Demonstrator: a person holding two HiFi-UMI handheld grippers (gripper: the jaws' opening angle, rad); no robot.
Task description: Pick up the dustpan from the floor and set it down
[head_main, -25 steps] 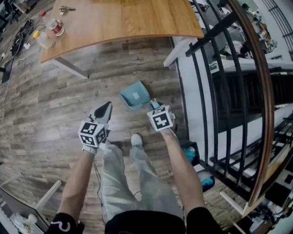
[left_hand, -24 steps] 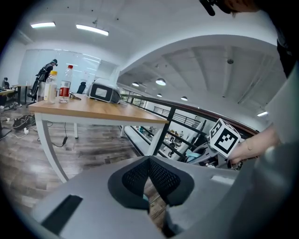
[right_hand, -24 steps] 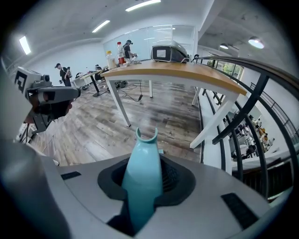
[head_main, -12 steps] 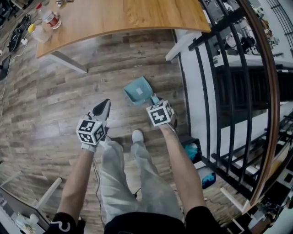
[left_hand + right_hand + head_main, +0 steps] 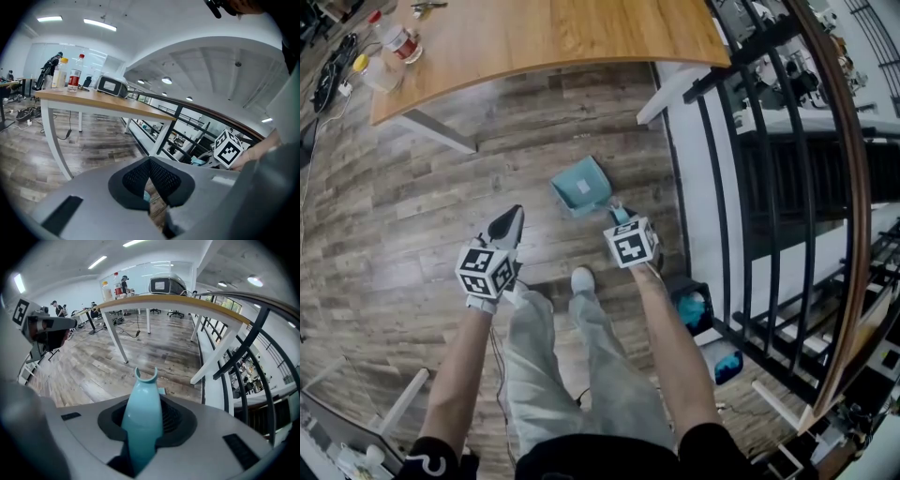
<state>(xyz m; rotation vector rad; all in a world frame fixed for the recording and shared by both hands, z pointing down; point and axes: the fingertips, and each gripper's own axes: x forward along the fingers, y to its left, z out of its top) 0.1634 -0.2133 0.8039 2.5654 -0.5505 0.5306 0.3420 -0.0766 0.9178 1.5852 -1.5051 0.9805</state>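
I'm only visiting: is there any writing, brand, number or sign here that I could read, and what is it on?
No text here can be read.
On the dustpan: a small white sticker, too small to read.
On the red-labelled bottle on the wooden table: the label print is too blurred to read.
On the marker cube and its twin: black-and-white square patterns, not letters.

No legible text, nos. or brands in any view. Sticker (image 5: 581, 187) on dustpan (image 5: 592, 174), centre of head view: white, no print seen. Red label on bottle (image 5: 406, 43), upper left: too small. Left cube (image 5: 487, 272), right cube (image 5: 630, 246): square codes only.
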